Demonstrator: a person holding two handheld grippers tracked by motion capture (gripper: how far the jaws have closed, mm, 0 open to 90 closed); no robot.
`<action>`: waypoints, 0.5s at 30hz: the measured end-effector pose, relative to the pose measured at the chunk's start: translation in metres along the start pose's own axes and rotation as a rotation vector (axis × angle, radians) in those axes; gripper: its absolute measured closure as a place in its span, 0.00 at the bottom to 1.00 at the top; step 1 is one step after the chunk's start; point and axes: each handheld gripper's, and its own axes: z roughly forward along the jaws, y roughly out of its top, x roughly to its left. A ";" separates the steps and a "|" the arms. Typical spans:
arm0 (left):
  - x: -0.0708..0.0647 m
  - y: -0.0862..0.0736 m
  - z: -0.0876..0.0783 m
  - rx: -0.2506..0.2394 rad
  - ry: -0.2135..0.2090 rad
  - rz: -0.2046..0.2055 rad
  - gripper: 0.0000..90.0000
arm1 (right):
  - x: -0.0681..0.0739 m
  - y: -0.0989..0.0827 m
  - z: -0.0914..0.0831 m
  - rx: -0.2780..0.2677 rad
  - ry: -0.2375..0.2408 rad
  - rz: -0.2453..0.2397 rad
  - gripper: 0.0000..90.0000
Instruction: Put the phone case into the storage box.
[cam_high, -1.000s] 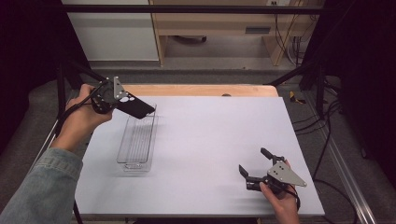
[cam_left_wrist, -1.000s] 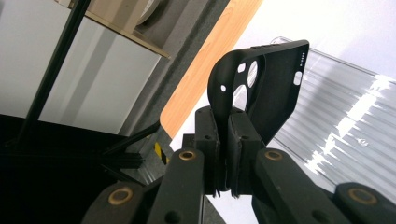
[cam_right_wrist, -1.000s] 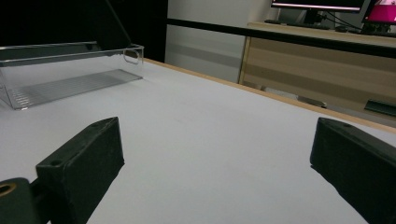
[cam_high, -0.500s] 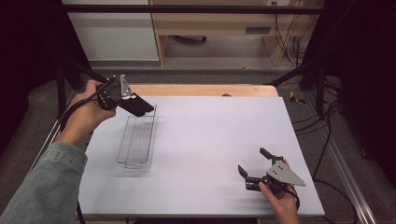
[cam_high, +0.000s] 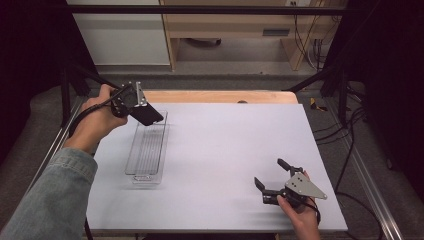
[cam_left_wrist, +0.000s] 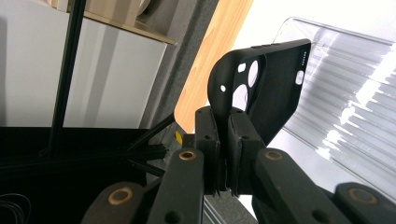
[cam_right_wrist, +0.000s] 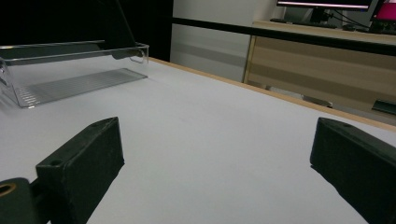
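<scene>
Here we note left gripper (cam_high: 141, 113) clamped on black phone case (cam_left_wrist: 268, 88), held above far end of clear tray (cam_high: 147, 150); right gripper (cam_high: 272, 179) jaws apart, low over white tabletop (cam_high: 225, 145).

Bright table, dark surrounds, tray (cam_left_wrist: 355, 107) glare.

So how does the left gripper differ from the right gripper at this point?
The left gripper is shut on a black soft phone case; the right gripper stands open with nothing between its jaws. The left gripper is raised above the far end of the clear plastic ribbed tray; the right gripper sits low at the near right of the white table, apart from the tray. Both have black jaws and are hand-held.
</scene>
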 end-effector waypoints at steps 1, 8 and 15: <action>0.000 0.000 0.001 0.000 -0.001 0.002 0.93 | 0.000 0.000 0.000 0.000 0.000 0.001 0.03; -0.001 0.002 0.001 0.003 0.005 0.024 0.93 | 0.000 0.000 0.000 0.001 0.001 0.000 0.03; -0.002 0.004 0.001 0.009 0.008 0.045 0.93 | 0.000 0.000 0.000 0.002 0.000 0.003 0.03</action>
